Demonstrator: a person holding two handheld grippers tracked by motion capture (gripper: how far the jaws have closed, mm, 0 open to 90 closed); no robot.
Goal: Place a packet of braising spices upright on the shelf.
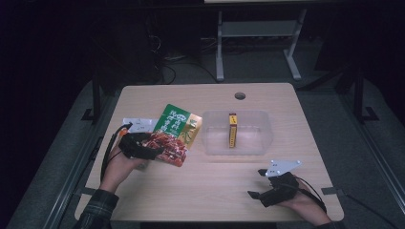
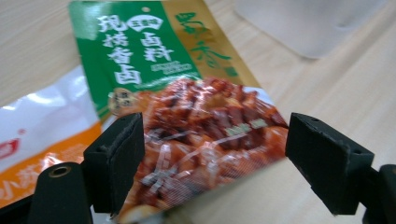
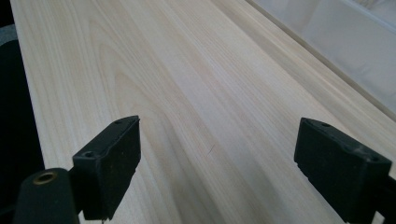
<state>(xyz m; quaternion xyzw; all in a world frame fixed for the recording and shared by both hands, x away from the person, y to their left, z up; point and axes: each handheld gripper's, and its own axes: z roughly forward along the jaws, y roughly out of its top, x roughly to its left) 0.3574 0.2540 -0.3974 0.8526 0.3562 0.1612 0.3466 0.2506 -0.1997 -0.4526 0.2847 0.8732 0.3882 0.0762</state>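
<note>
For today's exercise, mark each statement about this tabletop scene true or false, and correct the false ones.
1. A yellow box lies inside the clear tub. True.
2. The left gripper has its jaws around the green pouch. True.
3. The right gripper holds a packet. False: its open jaws are over bare table.
4. The white packet is in the tub. False: it lies on the table beside the pouch.

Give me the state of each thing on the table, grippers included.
Green and red pouch: lying between the left gripper's open jaws, not clamped.
White and orange pouch: flat on the table, partly under the green pouch.
Clear bin: upright, open-topped.
Yellow box: inside the bin.
Left gripper: open.
Right gripper: open, empty, over bare table.
</note>
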